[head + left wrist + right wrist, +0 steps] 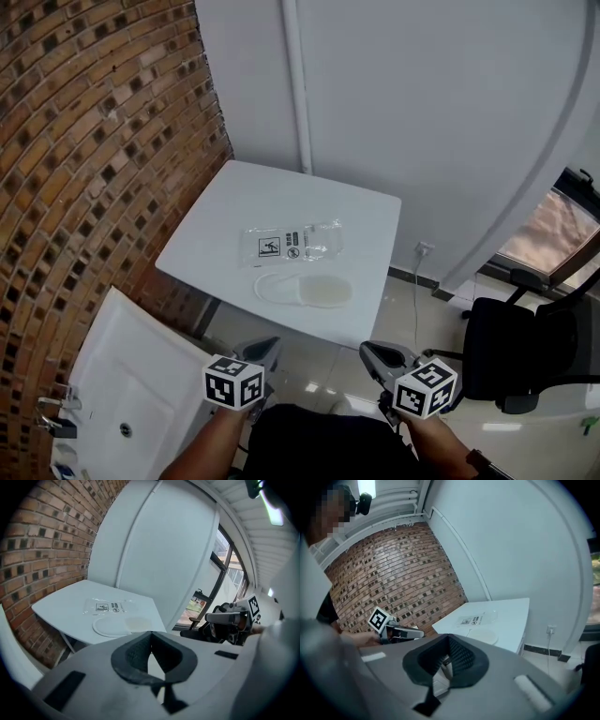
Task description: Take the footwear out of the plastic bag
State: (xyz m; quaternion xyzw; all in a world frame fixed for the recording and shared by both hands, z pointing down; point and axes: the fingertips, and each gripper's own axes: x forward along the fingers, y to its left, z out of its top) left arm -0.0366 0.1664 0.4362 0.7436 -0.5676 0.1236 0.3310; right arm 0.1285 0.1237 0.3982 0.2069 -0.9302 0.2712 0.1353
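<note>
Left gripper (265, 349) clenched, empty, well short of tabletop (211, 220). Plastic bag (292, 242) mid-tabletop, slipper (305, 289) just beside its near edge; can't tell if still wrapped. Right gripper (380, 354) clenched, empty. Suggest: open both, pin bag with left, pull slipper with right.

The worktop (225, 216) is a smooth, matt white board; on it the plastic bag (292, 243) is clear, glossy, crinkled film, and the slipper (305, 290) on its near side looks like soft, matt, off-white cloth. The brick wall (84, 141) on the left is rough and matt, while the floor (319, 361) is glossy tile. The left tongs (151, 637) and right tongs (448, 638) have matt grey plastic shells and dark, ribbed, rubbery pads (461, 658).
</note>
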